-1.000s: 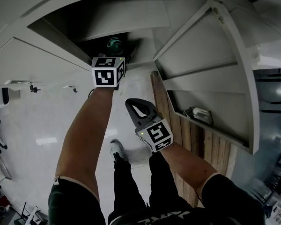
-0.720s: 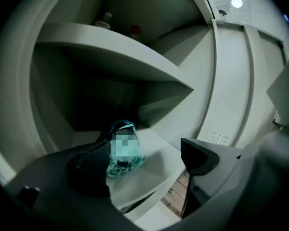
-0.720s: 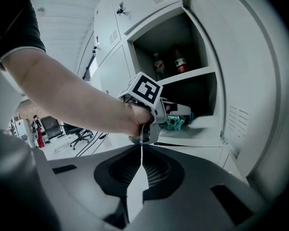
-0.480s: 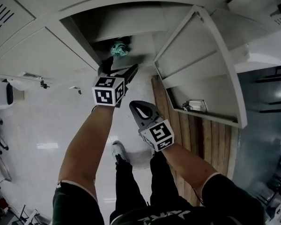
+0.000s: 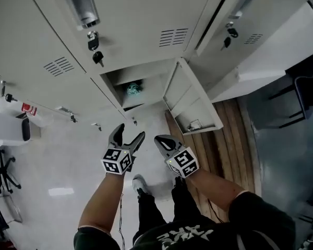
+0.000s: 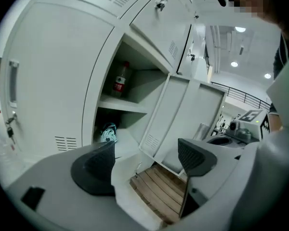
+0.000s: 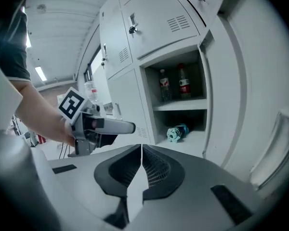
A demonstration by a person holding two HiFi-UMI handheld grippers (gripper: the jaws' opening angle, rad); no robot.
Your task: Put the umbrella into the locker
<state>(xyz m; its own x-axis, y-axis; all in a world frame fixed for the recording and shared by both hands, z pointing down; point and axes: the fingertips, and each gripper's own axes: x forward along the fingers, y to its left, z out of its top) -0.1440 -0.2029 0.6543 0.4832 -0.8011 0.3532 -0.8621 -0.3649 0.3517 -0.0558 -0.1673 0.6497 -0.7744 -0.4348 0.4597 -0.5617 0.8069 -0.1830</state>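
Left gripper (image 5: pixel 130 131): ribbed dark pads wide apart, jaws just been closing slightly, nothing between them. Right gripper (image 5: pixel 161 140): ribbed pads together, empty. Ahead of both, the rolled teal umbrella (image 5: pixel 133 89) lies inside the open grey metal locker (image 5: pixel 146 71), beneath its shelf.

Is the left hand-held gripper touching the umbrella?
Apart. In the left gripper view the left hand-held gripper stands open and empty, jaws just closing slightly; the umbrella lies far off in the locker.
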